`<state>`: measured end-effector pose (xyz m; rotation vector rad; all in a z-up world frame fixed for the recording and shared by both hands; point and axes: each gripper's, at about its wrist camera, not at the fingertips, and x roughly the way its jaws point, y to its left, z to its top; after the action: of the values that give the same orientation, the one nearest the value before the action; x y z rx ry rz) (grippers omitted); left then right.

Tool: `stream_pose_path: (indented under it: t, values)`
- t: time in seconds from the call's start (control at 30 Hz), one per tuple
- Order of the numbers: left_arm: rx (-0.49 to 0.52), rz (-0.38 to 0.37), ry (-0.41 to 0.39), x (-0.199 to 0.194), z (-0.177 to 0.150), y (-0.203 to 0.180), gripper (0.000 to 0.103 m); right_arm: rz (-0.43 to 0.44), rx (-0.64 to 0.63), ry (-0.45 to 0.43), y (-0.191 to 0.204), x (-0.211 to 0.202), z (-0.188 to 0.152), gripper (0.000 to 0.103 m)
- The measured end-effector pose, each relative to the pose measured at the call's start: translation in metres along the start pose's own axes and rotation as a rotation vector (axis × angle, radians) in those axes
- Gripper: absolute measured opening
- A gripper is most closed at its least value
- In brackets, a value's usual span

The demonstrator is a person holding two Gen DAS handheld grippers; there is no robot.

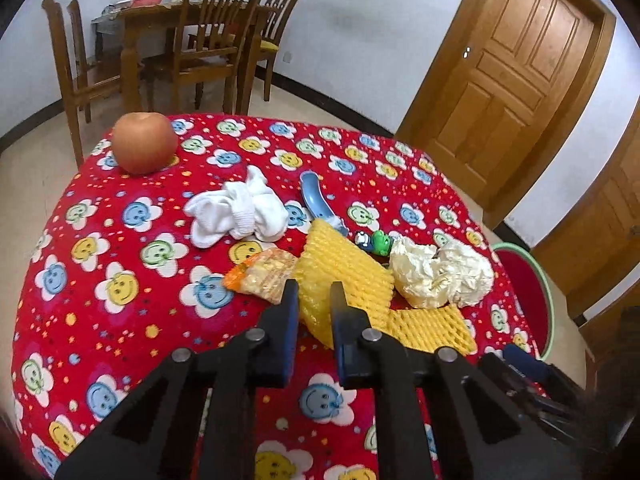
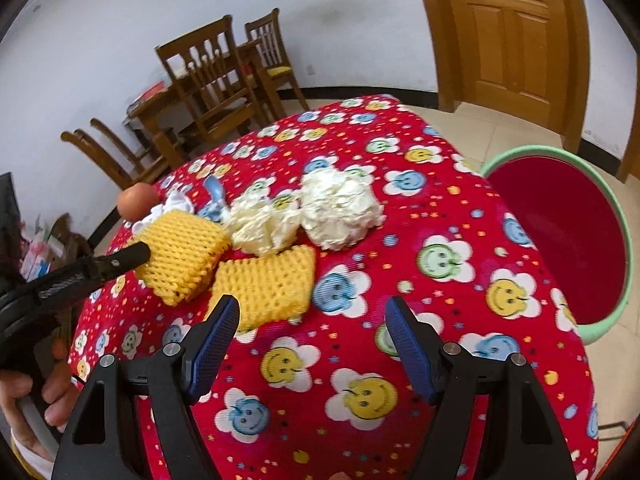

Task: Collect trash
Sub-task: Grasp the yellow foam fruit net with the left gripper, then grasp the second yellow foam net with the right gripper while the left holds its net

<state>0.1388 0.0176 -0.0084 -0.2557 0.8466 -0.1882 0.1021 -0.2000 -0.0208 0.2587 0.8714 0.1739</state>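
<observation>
Left wrist view: left hand-held gripper [image 1: 314, 294] pinches the yellow foam net [image 1: 344, 276], likely light, squashy, best gripped at its edge; right hand-held gripper [image 2: 312, 312] gapes unladen.

The counter wears a red printed cloth [image 1: 132, 320] with a fine woven rib, matt. Two yellow foam fruit nets [image 2: 266, 288], soft and open-meshed, lie beside crumpled cream paper wads [image 2: 340, 210], dull and creased. White knitted cotton socks [image 1: 236, 212] look fluffy; the orange-red apple [image 1: 145, 142] is smooth with a low sheen. A clear crinkly plastic snack wrapper [image 1: 264, 274] glints. The right tool [image 2: 312, 314] has matt black plastic arms, ribbed blue pads [image 2: 216, 344] and bare metal pins.
</observation>
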Motion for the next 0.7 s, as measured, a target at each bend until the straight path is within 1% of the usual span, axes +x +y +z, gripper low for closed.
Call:
stream_pose_path:
  t: [0.1, 0.17, 0.3, 0.37, 0.4, 0.47, 0.5, 0.53, 0.57, 0.7]
  values:
    - [-0.016, -0.004, -0.026, -0.014, -0.002, 0.007, 0.014, 0.004, -0.011, 0.015, 0.004, 0.007, 0.001, 0.066]
    - [-0.025, 0.002, -0.04, -0.023, -0.004, 0.013, 0.014, 0.003, -0.02, 0.024, 0.006, 0.011, 0.001, 0.059]
    - [-0.025, 0.043, -0.049, -0.032, -0.011, 0.021, 0.014, 0.022, -0.016, 0.051, 0.008, 0.021, 0.002, 0.05]
    - [-0.024, 0.069, -0.045, -0.034, -0.016, 0.025, 0.014, 0.036, -0.016, 0.067, 0.009, 0.026, 0.002, 0.038]
    - [-0.024, 0.071, -0.042, -0.033, -0.018, 0.025, 0.014, 0.043, -0.017, 0.073, 0.009, 0.027, 0.001, 0.035]
    - [-0.028, 0.069, -0.036, -0.033, -0.022, 0.027, 0.014, 0.05, -0.013, 0.075, 0.01, 0.028, -0.001, 0.019]
    - [-0.03, 0.067, -0.034, -0.033, -0.024, 0.028, 0.014, 0.051, -0.01, 0.069, 0.01, 0.027, -0.001, 0.016]
    - [-0.031, 0.064, -0.035, -0.034, -0.025, 0.028, 0.014, 0.051, -0.009, 0.055, 0.01, 0.024, -0.002, 0.011]
    - [-0.03, 0.062, -0.036, -0.035, -0.026, 0.027, 0.014, 0.051, -0.01, 0.042, 0.01, 0.021, -0.003, 0.008]
    - [-0.022, 0.053, -0.048, -0.041, -0.028, 0.023, 0.014, 0.061, -0.014, 0.001, 0.01, 0.007, -0.004, 0.007]
